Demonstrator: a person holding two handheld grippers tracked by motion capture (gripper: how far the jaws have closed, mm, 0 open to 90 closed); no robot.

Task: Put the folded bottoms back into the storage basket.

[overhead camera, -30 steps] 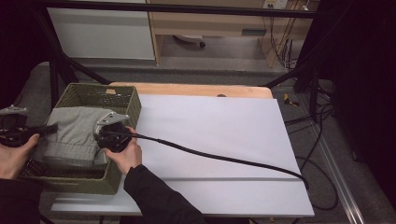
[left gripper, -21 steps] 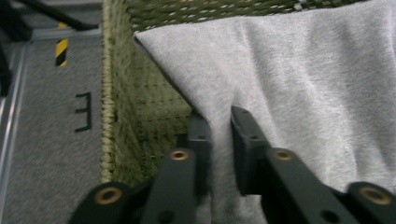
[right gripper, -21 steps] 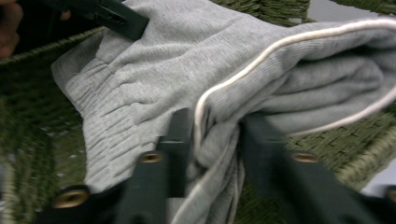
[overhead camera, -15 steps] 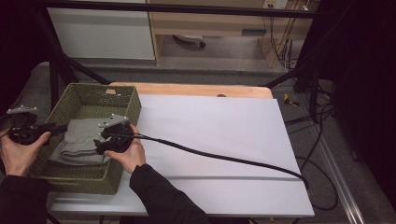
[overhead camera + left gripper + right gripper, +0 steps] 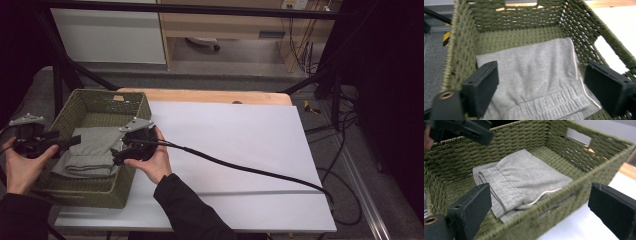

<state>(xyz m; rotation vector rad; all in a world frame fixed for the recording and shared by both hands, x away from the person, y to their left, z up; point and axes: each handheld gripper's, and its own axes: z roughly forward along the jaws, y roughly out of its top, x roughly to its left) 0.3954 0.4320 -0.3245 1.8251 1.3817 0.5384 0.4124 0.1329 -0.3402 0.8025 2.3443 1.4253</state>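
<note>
We see a folded grey garment (image 5: 89, 152) lying flat in the bottom of a green woven basket (image 5: 131, 102) at the left edge of the desk (image 5: 240, 145). Our left gripper (image 5: 74, 140) hovers over the basket's left rim, its 2 fingers (image 5: 482, 87) spread wide and empty. Our right gripper (image 5: 118, 156) sits at the basket's right rim, fingers (image 5: 471, 210) also spread, holding nothing. The risk we judge: a gripper dipping in could catch the woven wall and drag the basket off the desk's left edge, or pinch just 1 layer and unfold the garment.
</note>
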